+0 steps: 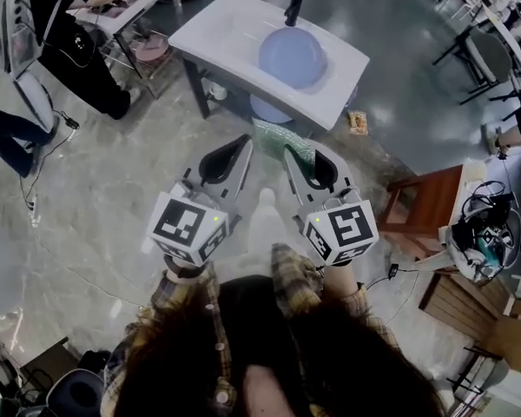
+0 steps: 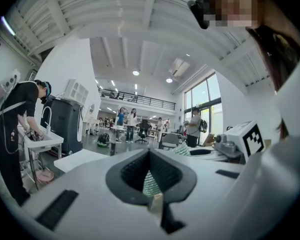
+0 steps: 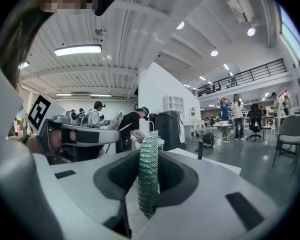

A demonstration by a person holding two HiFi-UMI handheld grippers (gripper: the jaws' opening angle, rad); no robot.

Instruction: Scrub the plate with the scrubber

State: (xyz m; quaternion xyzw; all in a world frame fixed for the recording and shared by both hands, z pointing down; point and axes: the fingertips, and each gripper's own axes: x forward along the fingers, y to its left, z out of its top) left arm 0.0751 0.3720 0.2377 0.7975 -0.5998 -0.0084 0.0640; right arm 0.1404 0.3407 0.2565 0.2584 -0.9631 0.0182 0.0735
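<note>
Both grippers sit side by side, pointing at the white sink table [image 1: 234, 24] straight ahead of the jaws. The right gripper [image 3: 149, 184] is clamped on the scrubber [image 3: 149, 169], a green mesh pad standing on edge between the pads, with its long axis running up and out past the tips. From the head view that mesh [image 1: 282, 137] spills forward of the right gripper [image 1: 295, 155] and across toward the left gripper's [image 1: 243, 139] tips. The left gripper [image 2: 151, 184] is closed. A thin pale sliver shows low in its slit and I can't tell what it is, and the green in the gap reads as the scrubber lying beyond it. As for the plate, I can't pick it out for sure in any view. What lies dead ahead of both jaws is a round blue basin [image 1: 293, 56] set in the sink top, just in front of the black tap [image 1: 291, 7], and what is in it I can't see from here. My call is that the sink is the target, that the right gripper has to lead with the mesh, and that both tips are about equally near.
</note>
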